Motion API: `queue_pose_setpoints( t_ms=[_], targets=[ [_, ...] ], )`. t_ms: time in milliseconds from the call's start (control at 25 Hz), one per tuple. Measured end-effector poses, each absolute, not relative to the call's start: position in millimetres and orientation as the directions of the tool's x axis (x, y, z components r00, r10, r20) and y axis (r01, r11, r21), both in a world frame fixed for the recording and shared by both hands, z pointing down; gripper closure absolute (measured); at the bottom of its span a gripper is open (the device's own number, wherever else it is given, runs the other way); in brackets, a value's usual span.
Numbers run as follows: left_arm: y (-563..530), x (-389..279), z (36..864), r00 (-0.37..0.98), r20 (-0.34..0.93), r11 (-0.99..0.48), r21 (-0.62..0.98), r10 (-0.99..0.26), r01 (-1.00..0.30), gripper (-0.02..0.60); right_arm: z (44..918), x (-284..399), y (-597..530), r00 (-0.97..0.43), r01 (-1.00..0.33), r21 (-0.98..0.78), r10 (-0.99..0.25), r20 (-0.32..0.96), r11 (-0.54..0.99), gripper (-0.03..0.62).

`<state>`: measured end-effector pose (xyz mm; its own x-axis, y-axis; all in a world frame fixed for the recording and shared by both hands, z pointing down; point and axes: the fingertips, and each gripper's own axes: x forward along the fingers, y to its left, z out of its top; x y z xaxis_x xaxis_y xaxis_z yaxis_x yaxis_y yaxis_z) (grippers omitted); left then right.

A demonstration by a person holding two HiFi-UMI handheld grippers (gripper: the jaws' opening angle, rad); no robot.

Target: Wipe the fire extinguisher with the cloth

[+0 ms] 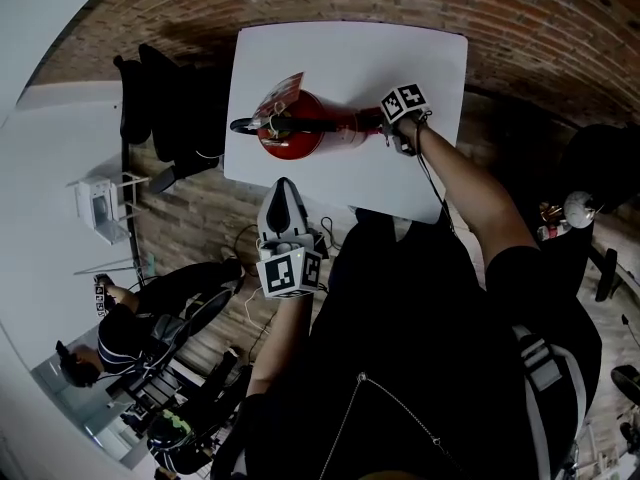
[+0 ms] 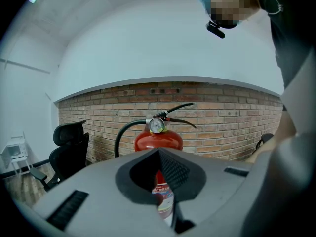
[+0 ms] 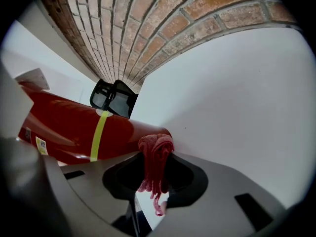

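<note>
The fire extinguisher (image 1: 290, 140) stands upright near the middle of the white surface (image 1: 340, 58). Its black hose curves off one side, and its pressure gauge faces the left hand-held gripper (image 1: 285, 188).

The right hand-held gripper (image 1: 390, 130) is at the extinguisher's right side. It is clenched on a red cloth (image 3: 155, 152). In the right gripper view, the bunched cloth sticks out past the jaws and touches the extinguisher's red body, on the far side of its yellow band from the camera.

The left hand-held gripper is on the near side of the extinguisher, pointing at it but well apart from it. Its jaws are pressed together with nothing between them. In the left gripper view, the extinguisher's label shows only through the gap below the pads.

Behind the extinguisher is a brick wall (image 2: 222, 117). A black office chair (image 2: 69, 142) stands to the extinguisher's left in that view.
</note>
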<state>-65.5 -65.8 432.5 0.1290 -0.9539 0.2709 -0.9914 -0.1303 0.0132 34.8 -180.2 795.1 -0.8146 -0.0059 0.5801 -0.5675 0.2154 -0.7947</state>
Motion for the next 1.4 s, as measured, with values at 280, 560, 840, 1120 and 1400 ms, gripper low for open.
queue_pose_setpoints(
  t_ms=[280,560,840,1120,1400],
  targets=[
    [-71.9,-60.7,427.9,0.181,0.257,-0.18,0.028,-0.949,-0.983,0.572,764.4,33.8,-181.4,-0.835,-0.54,-0.808,-0.035,0.548,0.233,0.479],
    [-72.6,-55.7,426.5,0.214,0.252,-0.212,0.035,-0.944,-0.977,0.572,740.4,35.3,-180.5,-0.851,-0.518,-0.817,-0.061,0.521,0.252,0.479],
    [-74.0,-50.7,424.8,0.238,0.247,-0.235,0.041,-0.94,-0.971,0.572,721.3,35.2,-182.2,-0.861,-0.501,-0.821,-0.064,0.504,0.274,0.479],
    [-76.3,-45.7,420.8,0.253,0.241,-0.251,0.037,-0.937,-0.967,0.572,705.2,36.2,-180.6,-0.858,-0.508,-0.817,-0.082,0.507,0.273,0.48],
    [-77.0,-39.3,419.8,0.266,0.241,-0.264,0.04,-0.933,-0.964,0.572,681.3,38.4,-178.9,-0.884,-0.466,-0.843,-0.096,0.458,0.269,0.479]
  ],
)
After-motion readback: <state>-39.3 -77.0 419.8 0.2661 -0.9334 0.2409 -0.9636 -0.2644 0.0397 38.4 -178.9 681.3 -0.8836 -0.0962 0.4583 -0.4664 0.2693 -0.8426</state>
